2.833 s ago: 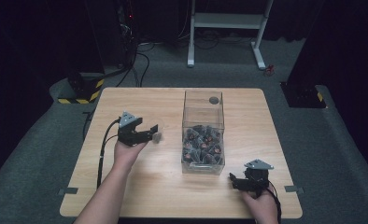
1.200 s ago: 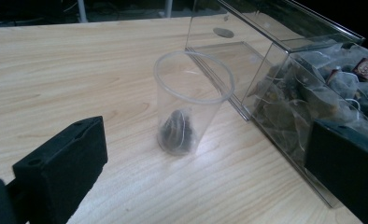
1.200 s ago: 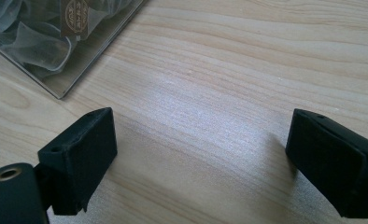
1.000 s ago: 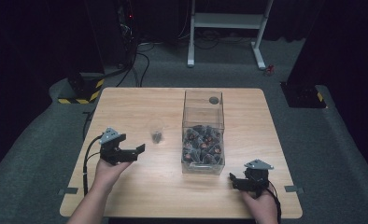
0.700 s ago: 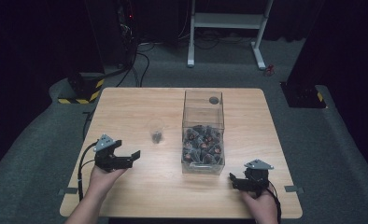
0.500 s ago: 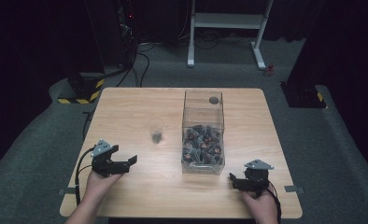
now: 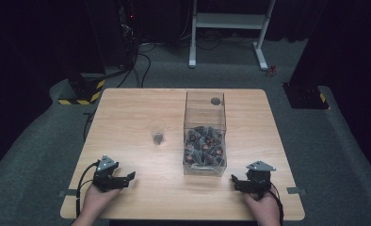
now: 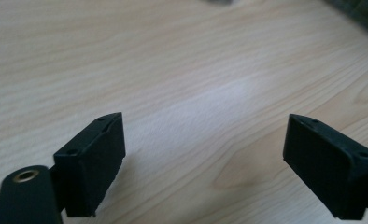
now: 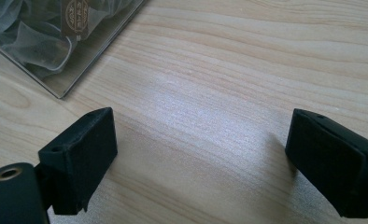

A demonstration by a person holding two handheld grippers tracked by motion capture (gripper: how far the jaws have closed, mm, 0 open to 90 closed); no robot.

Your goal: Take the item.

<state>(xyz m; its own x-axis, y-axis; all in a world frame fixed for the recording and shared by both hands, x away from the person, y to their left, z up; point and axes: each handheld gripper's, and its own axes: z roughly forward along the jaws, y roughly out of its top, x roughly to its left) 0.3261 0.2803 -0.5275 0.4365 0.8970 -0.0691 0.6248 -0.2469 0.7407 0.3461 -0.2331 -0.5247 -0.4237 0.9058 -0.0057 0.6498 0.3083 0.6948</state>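
A small clear cup (image 7: 157, 128) with a dark piece in its bottom stands upright left of a tall clear box (image 7: 205, 136) holding several dark wrapped pieces. My left gripper (image 7: 128, 177) rests low at the table's near-left, well short of the cup. Its jaws have just been closing a little but stand open (image 8: 205, 154) over bare wood with nothing between them. My right gripper (image 7: 234, 181) lies at the near right, just in front of the box. It is open (image 9: 201, 158) and empty, with the box's bottom corner (image 9: 56, 51) at its upper left.
The wooden table (image 7: 127, 108) has bare wood around the cup and along its front edge. A dark round spot (image 7: 215, 100) shows at the far end of the box. Beyond the table are grey floor, cables and a white stand's legs (image 7: 230, 21).
My left hand has drawn back from the cup toward the near-left edge and sunk to the tabletop. The cup stays standing alone. My right hand has not moved.
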